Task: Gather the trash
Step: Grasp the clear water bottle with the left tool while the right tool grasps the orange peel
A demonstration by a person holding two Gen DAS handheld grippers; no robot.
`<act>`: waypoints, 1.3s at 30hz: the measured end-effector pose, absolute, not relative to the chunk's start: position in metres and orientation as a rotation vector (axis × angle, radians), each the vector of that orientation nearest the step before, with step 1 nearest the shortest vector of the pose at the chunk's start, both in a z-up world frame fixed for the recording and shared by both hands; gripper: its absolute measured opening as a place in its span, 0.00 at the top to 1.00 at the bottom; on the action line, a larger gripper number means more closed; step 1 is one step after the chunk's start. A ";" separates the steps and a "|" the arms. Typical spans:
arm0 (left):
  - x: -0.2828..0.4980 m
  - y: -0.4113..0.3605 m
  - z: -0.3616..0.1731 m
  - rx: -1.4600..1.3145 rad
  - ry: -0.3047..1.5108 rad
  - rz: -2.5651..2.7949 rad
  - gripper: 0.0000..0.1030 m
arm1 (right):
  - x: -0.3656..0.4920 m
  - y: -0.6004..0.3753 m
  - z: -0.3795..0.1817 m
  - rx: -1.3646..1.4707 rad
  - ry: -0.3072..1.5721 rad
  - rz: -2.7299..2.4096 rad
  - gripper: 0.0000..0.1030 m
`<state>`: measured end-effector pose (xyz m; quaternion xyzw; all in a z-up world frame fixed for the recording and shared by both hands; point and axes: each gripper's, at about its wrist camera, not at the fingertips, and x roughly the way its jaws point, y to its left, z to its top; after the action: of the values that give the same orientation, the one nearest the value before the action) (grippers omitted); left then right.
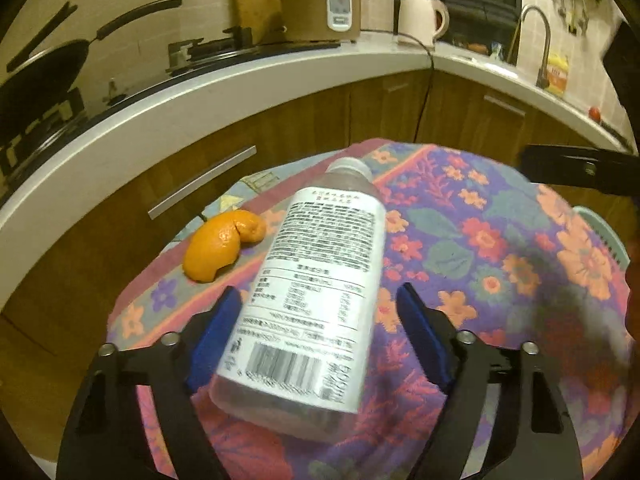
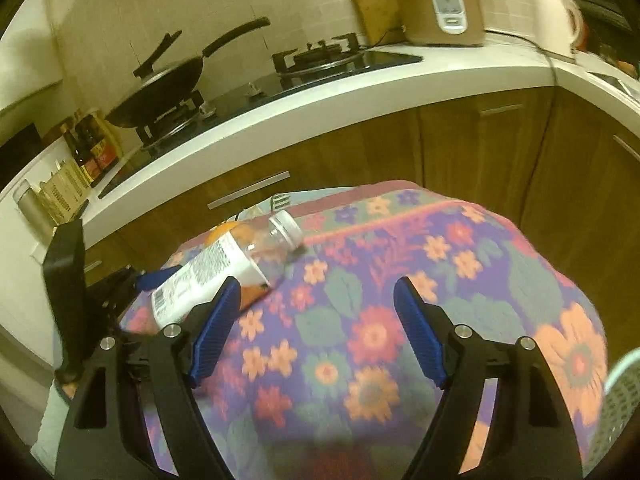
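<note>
A clear plastic bottle [image 1: 316,280] with a white label and white cap lies tilted on the flowered tablecloth [image 1: 460,220], its cap pointing away. My left gripper [image 1: 318,296] stands open around its lower half. The left pad is at the label's edge, and the right pad stands apart with cloth showing between. An orange peel [image 1: 224,244] lies on the cloth just left of the bottle. In the right wrist view the bottle [image 2: 224,264] is at the left with the peel [image 2: 224,229] behind it. My right gripper [image 2: 316,292] is open over bare cloth, holding nothing.
A pale green basket [image 1: 600,232] [image 2: 616,400] shows at the table's right edge. Behind the table runs a white counter [image 1: 280,80] over wooden cabinets, with a stove, a wok [image 2: 160,92], a rice cooker [image 1: 320,8], a kettle [image 1: 420,16] and a faucet [image 1: 540,40].
</note>
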<state>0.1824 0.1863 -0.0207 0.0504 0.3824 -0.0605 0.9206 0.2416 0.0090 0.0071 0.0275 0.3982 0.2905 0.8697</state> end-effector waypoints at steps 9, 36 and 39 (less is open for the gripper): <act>0.164 0.214 -0.014 0.007 0.762 -0.058 0.39 | 0.271 0.066 -0.002 -0.010 0.872 0.642 0.28; 0.033 0.288 -0.021 -0.284 0.670 0.046 0.42 | 0.317 0.250 -0.053 -0.101 0.965 0.798 0.28; 0.034 0.279 -0.023 -0.249 0.704 0.040 0.41 | 0.307 0.263 -0.055 -0.191 0.950 0.798 0.28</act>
<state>0.0341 0.2786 -0.0225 -0.1217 0.3437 0.0193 0.9309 0.3066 0.2630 -0.0550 -0.0892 0.4446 0.3734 0.8093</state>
